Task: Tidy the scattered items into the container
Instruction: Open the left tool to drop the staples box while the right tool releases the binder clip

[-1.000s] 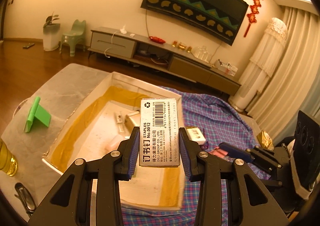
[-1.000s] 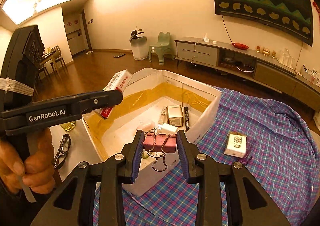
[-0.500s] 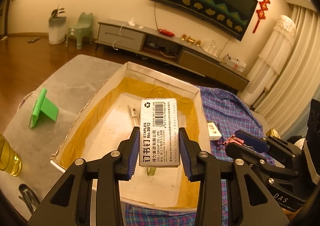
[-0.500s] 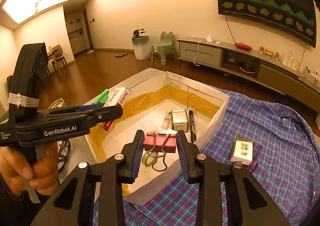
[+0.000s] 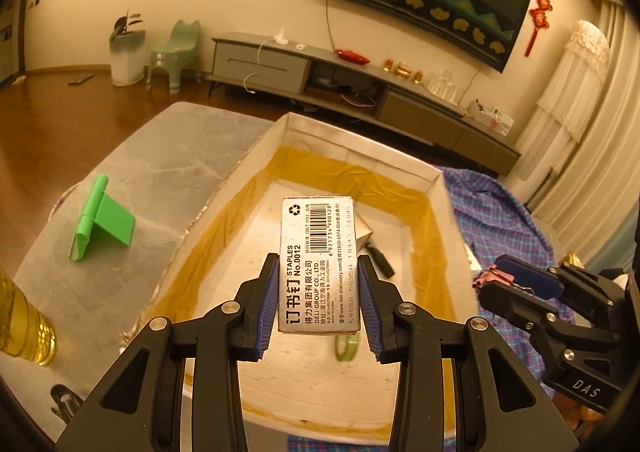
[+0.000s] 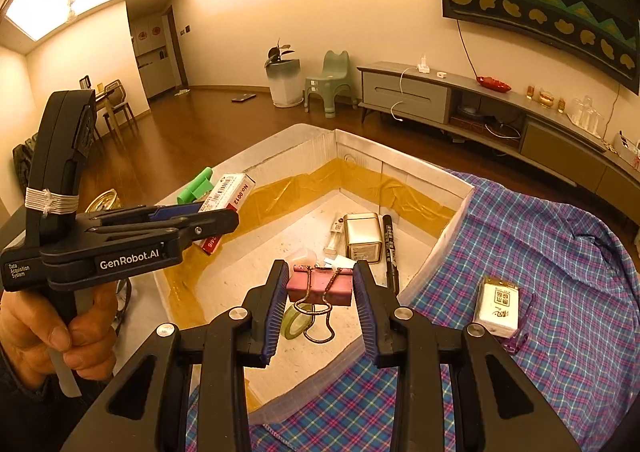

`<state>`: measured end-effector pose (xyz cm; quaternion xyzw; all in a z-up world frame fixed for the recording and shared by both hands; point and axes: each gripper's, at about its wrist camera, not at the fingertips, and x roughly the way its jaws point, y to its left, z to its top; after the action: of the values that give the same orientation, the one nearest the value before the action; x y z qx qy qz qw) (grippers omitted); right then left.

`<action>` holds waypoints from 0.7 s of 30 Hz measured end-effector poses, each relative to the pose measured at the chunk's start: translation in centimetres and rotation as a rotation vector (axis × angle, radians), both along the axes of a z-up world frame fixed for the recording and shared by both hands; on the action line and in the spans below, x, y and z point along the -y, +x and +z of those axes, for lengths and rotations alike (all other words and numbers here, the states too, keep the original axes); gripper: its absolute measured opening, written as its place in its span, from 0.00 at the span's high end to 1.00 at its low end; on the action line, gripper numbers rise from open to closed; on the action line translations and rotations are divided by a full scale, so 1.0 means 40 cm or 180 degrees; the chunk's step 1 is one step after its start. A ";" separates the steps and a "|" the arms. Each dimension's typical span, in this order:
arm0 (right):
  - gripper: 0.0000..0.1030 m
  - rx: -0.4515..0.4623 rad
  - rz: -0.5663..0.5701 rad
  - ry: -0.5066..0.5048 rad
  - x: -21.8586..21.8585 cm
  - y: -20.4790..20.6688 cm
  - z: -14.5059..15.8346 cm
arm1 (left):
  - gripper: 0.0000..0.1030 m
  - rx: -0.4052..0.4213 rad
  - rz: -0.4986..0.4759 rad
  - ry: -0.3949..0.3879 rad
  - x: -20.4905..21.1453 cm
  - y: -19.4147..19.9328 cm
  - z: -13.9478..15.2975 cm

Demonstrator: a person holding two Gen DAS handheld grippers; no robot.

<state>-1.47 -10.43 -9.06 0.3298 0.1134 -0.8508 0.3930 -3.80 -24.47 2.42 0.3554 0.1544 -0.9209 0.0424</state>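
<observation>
My left gripper (image 5: 319, 292) is shut on a grey staples box (image 5: 318, 252) and holds it above the white box (image 5: 360, 148) lined with yellow tape. The same staples box (image 6: 228, 194) shows in the right wrist view, over the box's left wall. A pink binder clip (image 6: 320, 286) is clamped in my right gripper (image 6: 320, 292) above the box's near right part; that clip (image 5: 490, 279) appears at the right of the left wrist view. Inside the box lie a metal tin (image 6: 362, 238), a black marker (image 6: 390, 248), a tape roll (image 6: 294, 322) and small white items.
A small white packet (image 6: 498, 306) lies on the blue plaid cloth (image 6: 540, 252) right of the box. A green stand (image 5: 100, 222) and a yellow bottle (image 5: 20, 316) sit on the grey table (image 5: 160, 172) to the left. A hand (image 6: 60, 336) grips the left tool.
Both grippers have moved forward and lower over the white box, each keeping its grip. The staples box now hangs over the box's interior, and the clip has come further in past the near wall.
</observation>
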 end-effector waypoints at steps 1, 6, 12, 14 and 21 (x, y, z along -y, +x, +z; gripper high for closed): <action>0.66 -0.0001 0.0003 0.0008 0.003 -0.003 -0.002 | 0.62 0.0010 -0.0001 -0.0009 0.003 -0.002 -0.002; 0.66 -0.0012 0.0046 0.0067 0.028 -0.020 -0.015 | 0.62 0.0071 -0.0007 -0.0129 0.009 -0.014 -0.010; 0.66 -0.0023 0.0134 0.0170 0.056 -0.044 -0.032 | 0.62 0.0200 -0.0021 -0.0341 0.012 -0.036 -0.031; 0.66 -0.0008 0.0152 0.0206 0.061 -0.054 -0.040 | 0.62 0.0243 -0.0022 -0.0421 0.012 -0.044 -0.039; 0.66 0.0073 0.0202 0.0305 0.075 -0.088 -0.074 | 0.62 0.0378 -0.0076 -0.0590 0.005 -0.071 -0.065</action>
<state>-4.98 -13.44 -12.03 0.3542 0.1599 -0.8277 0.4049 -6.63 -24.68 -0.18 0.4057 0.0615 -0.9090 0.0732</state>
